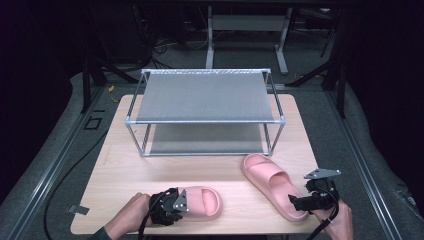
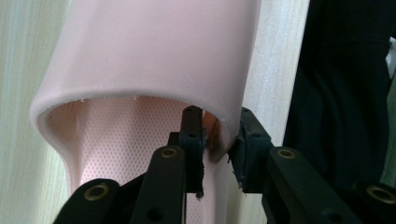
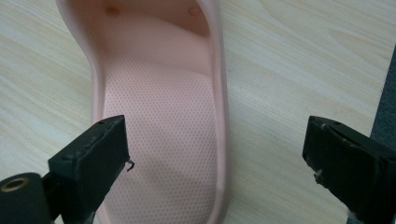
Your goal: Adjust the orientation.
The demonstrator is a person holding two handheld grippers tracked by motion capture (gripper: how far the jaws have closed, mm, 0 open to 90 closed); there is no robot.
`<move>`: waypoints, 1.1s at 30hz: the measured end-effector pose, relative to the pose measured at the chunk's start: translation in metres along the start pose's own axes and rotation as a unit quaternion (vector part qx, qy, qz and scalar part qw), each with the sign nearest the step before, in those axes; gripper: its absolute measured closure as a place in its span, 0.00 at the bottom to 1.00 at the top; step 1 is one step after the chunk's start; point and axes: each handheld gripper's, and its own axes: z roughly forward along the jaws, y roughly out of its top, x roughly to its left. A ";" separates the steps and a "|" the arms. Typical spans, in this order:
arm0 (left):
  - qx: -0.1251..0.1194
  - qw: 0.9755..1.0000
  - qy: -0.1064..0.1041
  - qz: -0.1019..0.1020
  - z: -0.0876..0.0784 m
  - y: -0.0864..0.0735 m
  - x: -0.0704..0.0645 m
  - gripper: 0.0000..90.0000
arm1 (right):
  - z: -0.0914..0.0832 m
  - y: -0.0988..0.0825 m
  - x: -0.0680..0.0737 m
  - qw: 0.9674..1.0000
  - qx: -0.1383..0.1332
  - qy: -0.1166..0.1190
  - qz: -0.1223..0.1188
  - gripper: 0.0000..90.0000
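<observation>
Slippers: two, pink, at table [image 1: 115, 165] front edge. Left gripper [image 1: 169, 207] clamps left slipper [image 1: 200, 202] strap; right gripper [image 1: 312, 199], jaws apart, straddles right slipper [image 1: 272, 182] heel. One rack [image 1: 205, 107] behind.

Light wood-grain table [image 1: 125, 165] sitting on grey carpet [image 1: 60, 145], with metal rails [image 1: 45, 172] running along the floor on both sides. Black cables [image 1: 165, 47] are tangled on the floor behind it, next to a grey metal stand [image 1: 247, 25]. Everything past that is pretty much dark.
</observation>
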 end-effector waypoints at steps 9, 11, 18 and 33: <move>-0.007 0.999 0.018 0.042 -0.002 -0.001 -0.006 0.90 | 0.002 0.000 0.000 1.000 -0.002 0.004 0.003 0.07; -0.008 0.999 0.017 0.044 -0.002 -0.001 -0.006 0.91 | 0.002 0.001 0.000 1.000 -0.003 0.003 0.003 0.07; -0.021 0.997 0.009 0.070 -0.008 -0.001 -0.009 0.93 | -0.002 0.002 -0.001 1.000 -0.009 0.002 0.007 0.07; -0.047 0.998 0.019 0.047 -0.027 0.001 -0.004 0.93 | -0.002 0.001 -0.002 1.000 -0.012 0.002 0.013 0.07</move>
